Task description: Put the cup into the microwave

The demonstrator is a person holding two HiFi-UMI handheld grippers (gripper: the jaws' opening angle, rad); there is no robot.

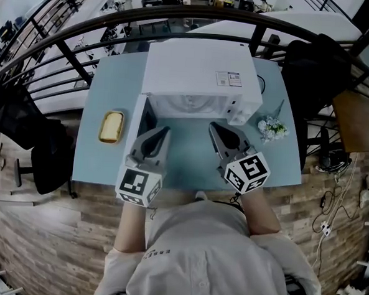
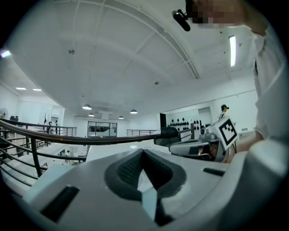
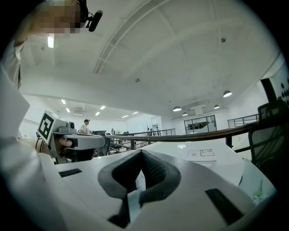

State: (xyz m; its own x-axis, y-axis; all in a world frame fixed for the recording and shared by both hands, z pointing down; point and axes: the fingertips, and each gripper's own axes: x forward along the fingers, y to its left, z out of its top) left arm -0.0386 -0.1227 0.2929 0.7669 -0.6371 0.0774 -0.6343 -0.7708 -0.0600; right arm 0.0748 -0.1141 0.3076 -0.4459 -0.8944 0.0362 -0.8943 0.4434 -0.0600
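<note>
A white microwave [image 1: 198, 73] stands at the back of the pale blue table [image 1: 190, 156]. Its door [image 1: 141, 113] is swung out to the left and the bright cavity [image 1: 190, 105] faces me. I cannot make out a cup in any view. My left gripper [image 1: 165, 131] is held level in front of the door, its jaws shut with nothing between them [image 2: 143, 152]. My right gripper [image 1: 212, 126] is in front of the cavity's right part, also shut and empty [image 3: 141, 153]. The microwave's top [image 3: 203, 155] shows just beyond the right jaws.
A yellow block-shaped object [image 1: 111, 126] lies on the table to the left of the door. A small bunch of white flowers [image 1: 272, 127] sits at the right, beside the microwave. A dark curved railing [image 1: 180, 15] runs behind the table. Black chairs [image 1: 41, 147] stand at both ends.
</note>
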